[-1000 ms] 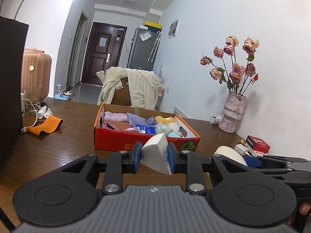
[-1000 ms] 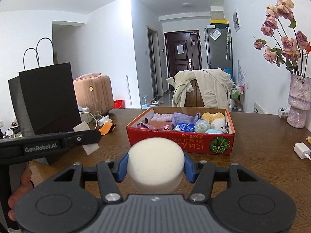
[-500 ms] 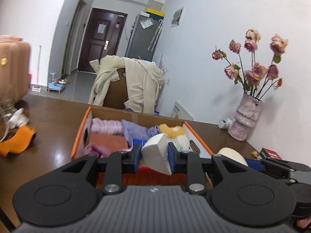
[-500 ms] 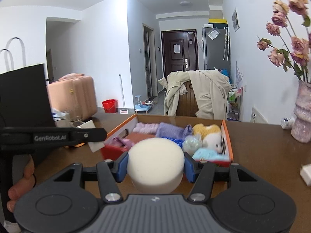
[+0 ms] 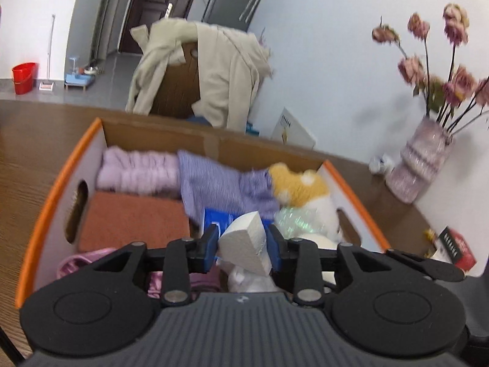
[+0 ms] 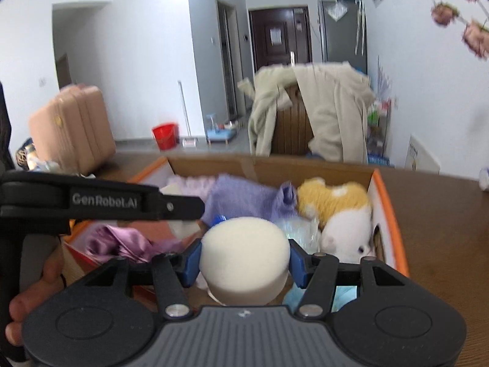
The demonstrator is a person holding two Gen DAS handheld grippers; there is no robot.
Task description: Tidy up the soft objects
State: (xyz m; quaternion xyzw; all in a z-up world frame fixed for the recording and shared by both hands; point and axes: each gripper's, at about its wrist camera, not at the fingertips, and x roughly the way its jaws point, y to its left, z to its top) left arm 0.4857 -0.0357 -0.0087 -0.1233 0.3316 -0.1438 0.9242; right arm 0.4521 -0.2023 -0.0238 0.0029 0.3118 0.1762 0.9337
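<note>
Box [image 5: 55, 189] nearer; left jaws opening.

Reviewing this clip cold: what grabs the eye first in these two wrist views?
Each gripper carries a white sponge over the orange-rimmed box: a wedge sponge in the left gripper, a round sponge in the right gripper. Inside, the yellow-and-white plush toy sits at the right end.

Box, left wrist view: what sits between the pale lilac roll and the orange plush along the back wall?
In the left wrist view, a purple knit cloth lies between the pale lilac roll and the orange plush, touching both, inside the box.
</note>
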